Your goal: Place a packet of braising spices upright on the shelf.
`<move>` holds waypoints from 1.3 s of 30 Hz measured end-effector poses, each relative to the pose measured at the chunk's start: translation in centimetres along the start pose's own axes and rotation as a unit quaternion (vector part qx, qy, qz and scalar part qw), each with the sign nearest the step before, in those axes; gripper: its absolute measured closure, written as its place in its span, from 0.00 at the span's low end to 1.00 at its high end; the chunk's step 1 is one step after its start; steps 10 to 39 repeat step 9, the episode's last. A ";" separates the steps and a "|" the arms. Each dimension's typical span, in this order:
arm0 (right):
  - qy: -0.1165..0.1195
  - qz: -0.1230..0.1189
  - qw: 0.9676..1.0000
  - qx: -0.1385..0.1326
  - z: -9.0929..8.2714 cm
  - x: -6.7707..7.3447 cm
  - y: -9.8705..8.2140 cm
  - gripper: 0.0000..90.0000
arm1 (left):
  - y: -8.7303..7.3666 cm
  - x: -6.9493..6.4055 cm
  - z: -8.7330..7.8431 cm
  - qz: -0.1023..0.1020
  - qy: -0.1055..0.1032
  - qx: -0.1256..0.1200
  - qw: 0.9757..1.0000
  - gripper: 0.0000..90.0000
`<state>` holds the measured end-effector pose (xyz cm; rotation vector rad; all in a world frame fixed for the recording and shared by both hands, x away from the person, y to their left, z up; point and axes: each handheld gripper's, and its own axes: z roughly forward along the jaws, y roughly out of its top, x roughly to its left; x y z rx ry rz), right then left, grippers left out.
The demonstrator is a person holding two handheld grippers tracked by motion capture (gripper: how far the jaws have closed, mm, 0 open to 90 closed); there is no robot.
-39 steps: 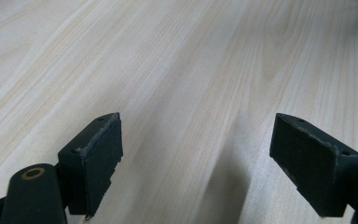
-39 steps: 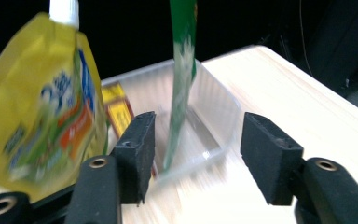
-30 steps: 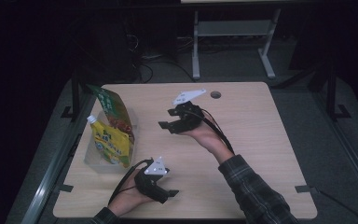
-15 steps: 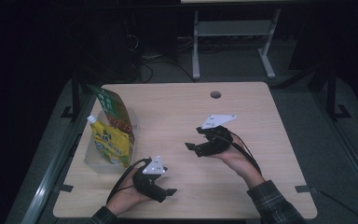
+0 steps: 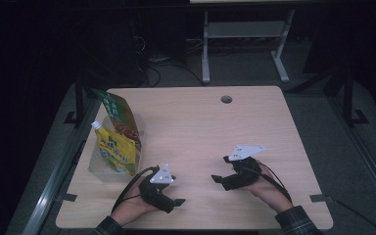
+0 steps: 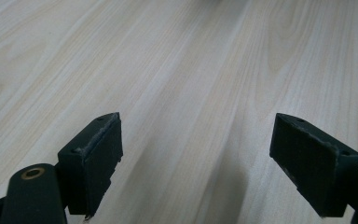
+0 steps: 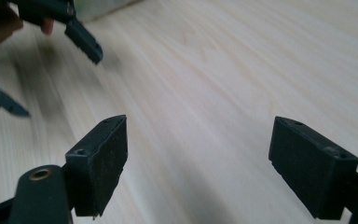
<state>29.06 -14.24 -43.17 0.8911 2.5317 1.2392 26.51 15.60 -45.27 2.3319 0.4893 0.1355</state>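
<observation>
High view shows the wooden table (image 5: 274, 127) mostly bare, with a clear plastic bin (image 5: 98, 166) at its left edge. Two pouches stand in that bin: a tall green one (image 5: 120, 113) leaning at the back and a yellow one with a white spout (image 5: 117, 152) in front of it. Both sit well inside the walls, and nothing lies loose on the tabletop.

What has changed is the place of the right gripper (image 5: 217, 178). A second ago it hovered over the middle of the table, not far from the bin; now it rests low near the front edge, well apart from the pouches, with the person's right hand (image 5: 267, 188) and checked sleeve behind it. Its jaws have just been opening, and in the right gripper view they stand wide with bare wood between them. The left gripper (image 5: 175, 201) has kept its spot near the front edge, just right of the bin; in the left gripper view its jaws are also wide, with nothing between them.

Judging from this, the packing of the bin looks finished or paused: both tools are free, pulled back to the person's side, and neither is aimed at a pouch. If more work is due, the left gripper is the nearer one to the bin.
</observation>
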 end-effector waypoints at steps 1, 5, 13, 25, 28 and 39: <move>-0.001 0.002 1.000 0.002 0.0 0.0 -0.4 0.21 | 0.0 0.0 0.0 0.000 0.000 0.000 1.000 0.18; -0.006 0.008 1.000 0.006 -0.2 0.1 -1.2 0.20 | 0.0 -0.1 0.1 -0.003 -0.001 -0.001 1.000 0.18; -0.012 0.006 1.000 -0.005 -0.3 -0.1 -1.3 0.17 | 0.0 -0.1 0.2 -0.002 -0.001 -0.002 1.000 0.18; -0.012 0.006 1.000 -0.005 -0.3 -0.1 -1.3 0.17 | 0.0 -0.1 0.2 -0.002 -0.001 -0.002 1.000 0.18; -0.012 0.006 1.000 -0.005 -0.3 -0.1 -1.3 0.17 | 0.0 -0.1 0.2 -0.002 -0.001 -0.002 1.000 0.18; -0.012 0.006 1.000 -0.005 -0.3 -0.1 -1.3 0.17 | 0.0 -0.1 0.2 -0.002 -0.001 -0.002 1.000 0.18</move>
